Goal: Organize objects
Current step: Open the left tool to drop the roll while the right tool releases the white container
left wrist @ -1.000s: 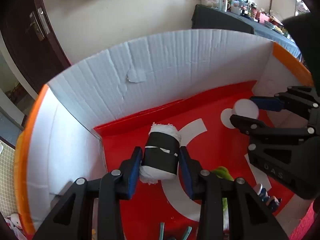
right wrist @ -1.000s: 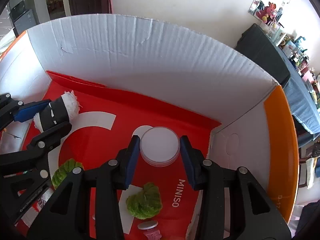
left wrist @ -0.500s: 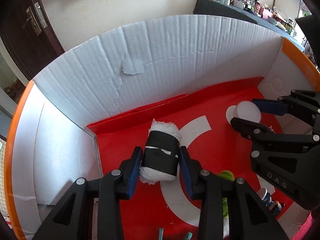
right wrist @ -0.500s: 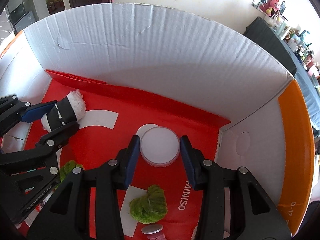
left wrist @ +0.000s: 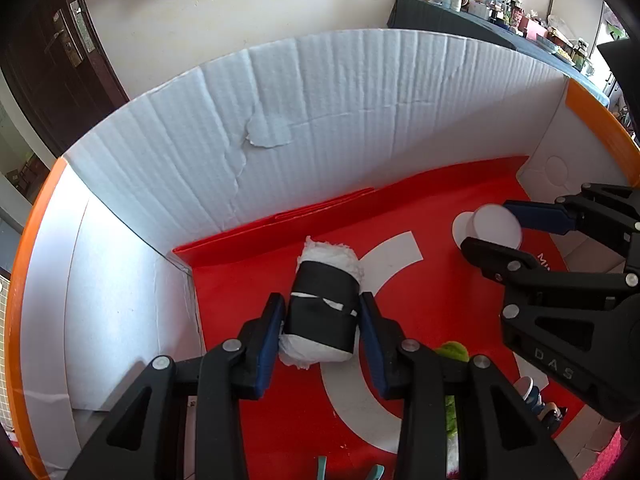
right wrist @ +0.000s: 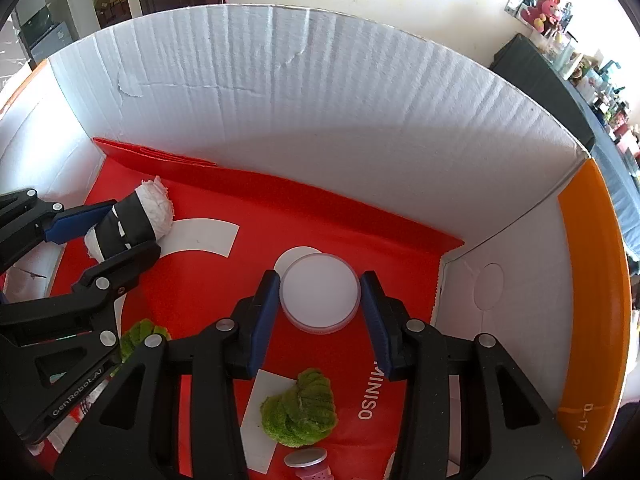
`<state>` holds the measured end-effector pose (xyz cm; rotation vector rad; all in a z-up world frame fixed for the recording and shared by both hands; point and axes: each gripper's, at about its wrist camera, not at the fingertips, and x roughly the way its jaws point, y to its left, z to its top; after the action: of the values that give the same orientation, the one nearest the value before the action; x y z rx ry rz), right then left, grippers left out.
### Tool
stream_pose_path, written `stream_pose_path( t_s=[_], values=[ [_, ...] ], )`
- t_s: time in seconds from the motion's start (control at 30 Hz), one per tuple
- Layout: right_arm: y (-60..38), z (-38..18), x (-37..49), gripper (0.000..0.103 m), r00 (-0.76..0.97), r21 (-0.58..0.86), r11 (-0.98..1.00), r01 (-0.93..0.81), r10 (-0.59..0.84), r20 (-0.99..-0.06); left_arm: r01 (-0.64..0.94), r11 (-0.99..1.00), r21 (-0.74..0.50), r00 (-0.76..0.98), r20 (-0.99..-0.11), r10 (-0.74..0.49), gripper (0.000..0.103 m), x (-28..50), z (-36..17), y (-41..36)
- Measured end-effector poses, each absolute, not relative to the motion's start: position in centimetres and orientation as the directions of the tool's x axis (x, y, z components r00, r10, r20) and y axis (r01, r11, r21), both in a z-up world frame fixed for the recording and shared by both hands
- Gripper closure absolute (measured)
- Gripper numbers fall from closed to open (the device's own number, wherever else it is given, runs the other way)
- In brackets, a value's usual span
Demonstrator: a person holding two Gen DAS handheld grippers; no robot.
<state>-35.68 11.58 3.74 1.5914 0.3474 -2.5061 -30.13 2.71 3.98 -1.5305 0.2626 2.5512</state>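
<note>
My left gripper (left wrist: 322, 316) is shut on a white cloth roll with a black band (left wrist: 324, 308), held inside a cardboard box (left wrist: 320, 120) just above its red floor. The roll also shows at the left of the right wrist view (right wrist: 128, 224). My right gripper (right wrist: 320, 300) is shut on a round white lidded jar (right wrist: 319, 298), held low over the red floor near the box's right wall. The jar also shows in the left wrist view (left wrist: 496, 226).
The box has tall white corrugated walls and orange rims (right wrist: 592, 280). A red MINISO bag (right wrist: 360, 240) lines the floor. A green fuzzy cloth (right wrist: 300, 408), another green piece (right wrist: 138, 336) and a small pink capped thing (right wrist: 306, 460) lie at the near side.
Both grippers have moved down and deeper into the box with their objects still held; the back wall looks nearer and taller.
</note>
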Motion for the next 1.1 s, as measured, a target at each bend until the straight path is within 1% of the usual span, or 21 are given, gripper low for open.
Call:
stream_pose_path(
  t_s=[0.23,0.33,0.57,0.73,1.1],
  values=[
    [11.9,3.8,-35.7,0.062,-0.423,-0.108,-0.963,0.248,-0.007,-0.906,-0.223,-0.972,0.078,-0.470,-0.882,0.037,0.063,-29.6,4.2,2.6],
    [12.0,3.9,-35.8,0.058,-0.419,-0.103,-0.964,0.247,-0.011,-0.908,-0.222,-0.972,0.079,-0.472,-0.881,0.036,0.062,-29.2,4.3,2.5],
    [11.8,4.0,-35.6,0.057,-0.420,-0.105,-0.963,0.249,-0.010,-0.907,-0.218,-0.973,0.079,-0.475,-0.879,0.035,0.062,-28.2,4.7,2.3],
    [12.1,3.8,-35.9,0.057,-0.419,-0.105,-0.963,0.249,-0.009,-0.908,-0.216,-0.973,0.078,-0.479,-0.877,0.036,0.058,-27.6,5.0,2.2],
    [12.1,4.4,-36.0,0.057,-0.431,-0.107,-0.963,0.247,-0.010,-0.903,-0.211,-0.975,0.064,-0.490,-0.870,0.049,0.057,-26.3,5.8,1.2]
  ],
)
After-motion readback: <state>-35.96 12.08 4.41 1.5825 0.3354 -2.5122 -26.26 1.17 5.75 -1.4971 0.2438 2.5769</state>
